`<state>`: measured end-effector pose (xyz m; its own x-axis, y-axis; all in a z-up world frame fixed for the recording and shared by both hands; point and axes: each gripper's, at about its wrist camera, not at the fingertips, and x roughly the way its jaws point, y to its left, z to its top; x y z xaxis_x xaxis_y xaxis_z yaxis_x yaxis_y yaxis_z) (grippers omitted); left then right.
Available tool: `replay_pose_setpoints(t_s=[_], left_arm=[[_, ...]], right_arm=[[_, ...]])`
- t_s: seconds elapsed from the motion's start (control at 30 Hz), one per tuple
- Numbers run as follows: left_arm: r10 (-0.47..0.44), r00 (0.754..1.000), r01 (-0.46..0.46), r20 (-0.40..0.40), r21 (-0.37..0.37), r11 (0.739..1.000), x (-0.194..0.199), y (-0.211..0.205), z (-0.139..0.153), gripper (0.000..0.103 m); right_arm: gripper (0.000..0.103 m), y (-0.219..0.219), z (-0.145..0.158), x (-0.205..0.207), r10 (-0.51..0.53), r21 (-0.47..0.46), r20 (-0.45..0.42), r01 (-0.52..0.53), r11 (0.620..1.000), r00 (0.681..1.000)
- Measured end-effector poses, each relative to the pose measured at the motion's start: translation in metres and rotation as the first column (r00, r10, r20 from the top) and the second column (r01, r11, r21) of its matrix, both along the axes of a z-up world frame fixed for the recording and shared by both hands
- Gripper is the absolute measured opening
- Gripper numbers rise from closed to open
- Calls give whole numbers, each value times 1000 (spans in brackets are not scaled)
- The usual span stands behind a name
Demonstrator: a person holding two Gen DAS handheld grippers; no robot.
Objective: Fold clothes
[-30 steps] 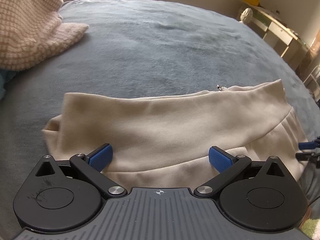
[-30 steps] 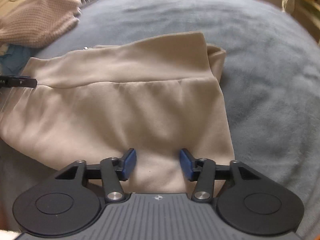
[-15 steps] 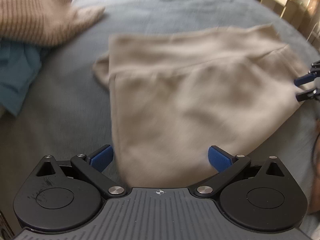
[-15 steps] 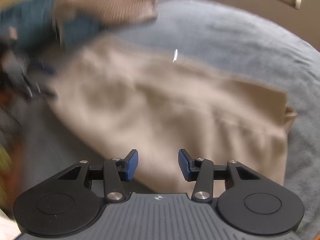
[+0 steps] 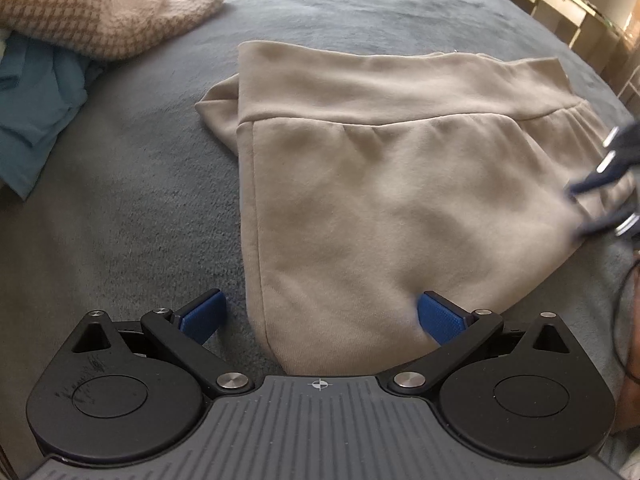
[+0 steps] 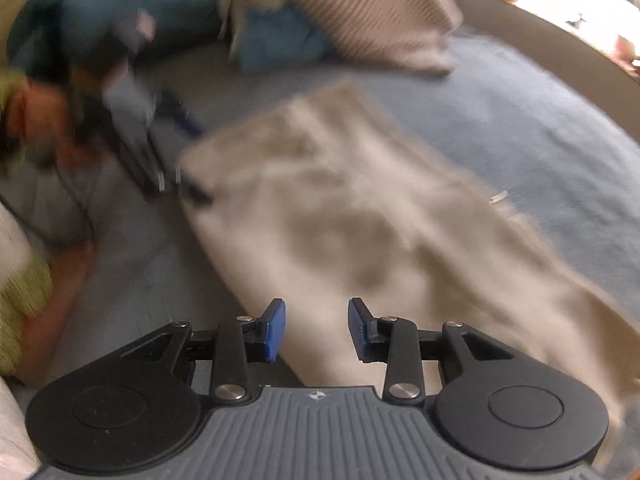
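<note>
Both claws over beige garment [image 5: 400, 184] — right closing.

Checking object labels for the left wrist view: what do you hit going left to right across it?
Crumpled teal garment → pink-and-cream houndstooth knit sweater → folded beige fleece sweatpants on the grey-blue blanket → blurred right gripper, jaws closing, at the sweatpants' right edge.

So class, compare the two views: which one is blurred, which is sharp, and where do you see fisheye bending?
Right wrist view: heavy motion blur smears the beige garment and clothes pile; only its own gripper stays crisp. Left wrist view: mostly sharp, except the blurred right gripper at its edge; the bed curves from fisheye distortion.
</note>
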<state>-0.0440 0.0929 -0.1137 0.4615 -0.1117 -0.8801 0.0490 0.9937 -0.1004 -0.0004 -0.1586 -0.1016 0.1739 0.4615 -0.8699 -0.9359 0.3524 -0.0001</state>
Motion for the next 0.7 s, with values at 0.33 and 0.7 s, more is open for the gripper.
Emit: replay_pose_setpoints(t_s=[0.33, 0.7], left_arm=[[107, 994, -107, 25, -1, 994, -11, 30, 17, 102], [273, 961, -272, 47, -27, 962, -2, 66, 21, 99]], right_arm=[[31, 35, 29, -4, 66, 105, -29, -63, 992, 997], [23, 90, 19, -20, 158, 96, -39, -154, 983, 987]])
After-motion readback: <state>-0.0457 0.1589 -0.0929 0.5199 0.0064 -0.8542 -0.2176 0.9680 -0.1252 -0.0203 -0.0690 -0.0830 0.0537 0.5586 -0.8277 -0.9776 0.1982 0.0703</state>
